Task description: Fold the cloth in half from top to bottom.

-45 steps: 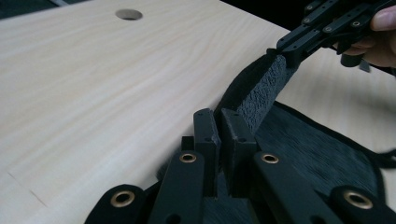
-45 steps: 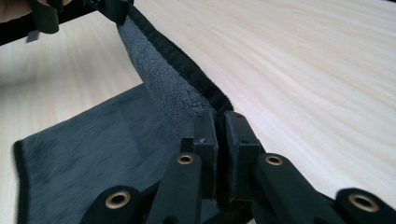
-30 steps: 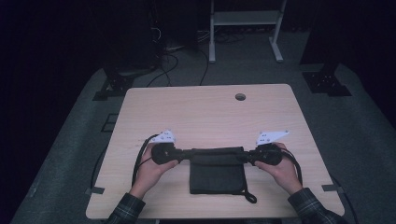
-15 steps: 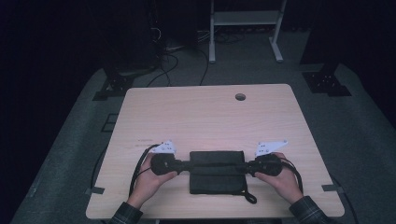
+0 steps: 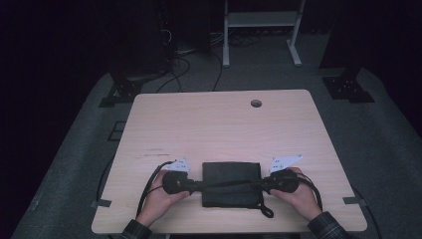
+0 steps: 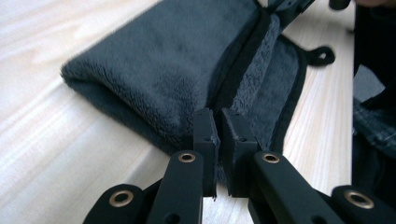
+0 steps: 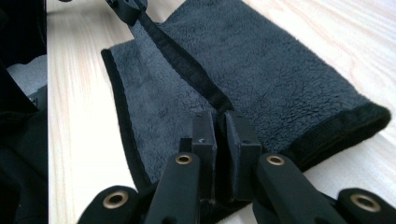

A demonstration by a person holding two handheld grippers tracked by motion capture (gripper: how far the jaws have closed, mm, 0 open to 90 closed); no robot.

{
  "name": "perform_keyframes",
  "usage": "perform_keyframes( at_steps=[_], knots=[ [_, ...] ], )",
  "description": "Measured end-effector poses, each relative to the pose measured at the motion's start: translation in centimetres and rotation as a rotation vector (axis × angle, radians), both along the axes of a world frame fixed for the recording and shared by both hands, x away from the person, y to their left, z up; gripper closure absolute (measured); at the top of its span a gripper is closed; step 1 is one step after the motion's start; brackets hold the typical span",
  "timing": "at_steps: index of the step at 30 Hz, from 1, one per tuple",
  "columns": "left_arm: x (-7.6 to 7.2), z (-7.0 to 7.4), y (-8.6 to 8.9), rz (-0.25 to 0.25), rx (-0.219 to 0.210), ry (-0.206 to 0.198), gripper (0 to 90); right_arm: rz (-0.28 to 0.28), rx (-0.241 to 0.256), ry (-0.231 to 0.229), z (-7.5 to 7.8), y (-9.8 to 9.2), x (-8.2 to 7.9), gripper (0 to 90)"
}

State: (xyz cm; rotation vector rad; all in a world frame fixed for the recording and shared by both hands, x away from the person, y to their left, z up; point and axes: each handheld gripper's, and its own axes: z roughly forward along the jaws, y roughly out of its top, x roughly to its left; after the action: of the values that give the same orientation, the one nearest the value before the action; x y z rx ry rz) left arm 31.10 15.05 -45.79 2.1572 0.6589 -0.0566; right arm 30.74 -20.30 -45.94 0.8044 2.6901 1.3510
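- Your dark towel [image 5: 230, 183] lies folded on the near part of the bench [image 5: 219, 124], between your two hands, with its long axis running left to right.
- Its folded, rounded edge faces the far side; the open layers and a small hanging loop [image 5: 266, 211] sit at the near right corner.
- Your left gripper [image 5: 197, 186] has its jaws pressed together on the towel's left end, pinching the black hemmed edge [image 6: 243, 65] of the upper layer.
- Your right gripper [image 5: 260, 184] pinches the same hemmed edge at the right end, jaws closed on it.
- That edge is stretched taut in a straight line from one gripper to the other, across the middle of the towel.
- In the high view the towel's texture and layers are hard to make out against the dark cloth.
- Your forearms are cut off at the bottom of that view, and your hands cover the gripper handles.
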Motion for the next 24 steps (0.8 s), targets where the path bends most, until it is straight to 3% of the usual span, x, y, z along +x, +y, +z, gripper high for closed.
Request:
perform_keyframes(
  at_steps=[4, 7, 8, 9, 13, 15, 19, 24],
  knots=[
    [-0.1, -0.4, -0.1, 0.002, 0.017, 0.011, 82.9, 0.007, -0.016, 0.010, -0.5, 0.1, -0.2, 80.5],
    [-0.3, -0.3, 0.0, 0.006, 0.019, 0.002, 74.7, 0.011, -0.010, 0.003, -0.4, 0.0, -0.2, 77.1],
    [-0.4, -0.1, 0.1, 0.005, 0.014, -0.003, 71.4, 0.020, 0.011, -0.001, 0.1, -0.2, -0.4, 71.6],
    [-0.6, 0.6, 0.3, 0.005, 0.001, -0.029, 68.8, 0.017, 0.027, -0.003, 0.3, -0.3, -0.5, 71.0],
    [-0.7, 1.7, 0.5, 0.009, -0.030, -0.059, 67.3, 0.015, 0.072, -0.028, 1.3, -0.8, -0.6, 71.0],
    [-0.2, 2.4, 0.3, 0.018, -0.050, -0.088, 68.8, 0.002, 0.091, -0.036, 1.8, -0.8, -0.2, 75.6],
    [0.6, 2.1, -0.3, 0.025, -0.050, -0.089, 76.6, -0.003, 0.064, -0.023, 1.3, -0.4, 0.7, 83.1],
    [0.5, 0.8, -1.6, -0.017, -0.014, -0.052, 79.6, 0.057, 0.008, 0.015, 0.1, 1.0, 0.7, 87.5]
  ],
)
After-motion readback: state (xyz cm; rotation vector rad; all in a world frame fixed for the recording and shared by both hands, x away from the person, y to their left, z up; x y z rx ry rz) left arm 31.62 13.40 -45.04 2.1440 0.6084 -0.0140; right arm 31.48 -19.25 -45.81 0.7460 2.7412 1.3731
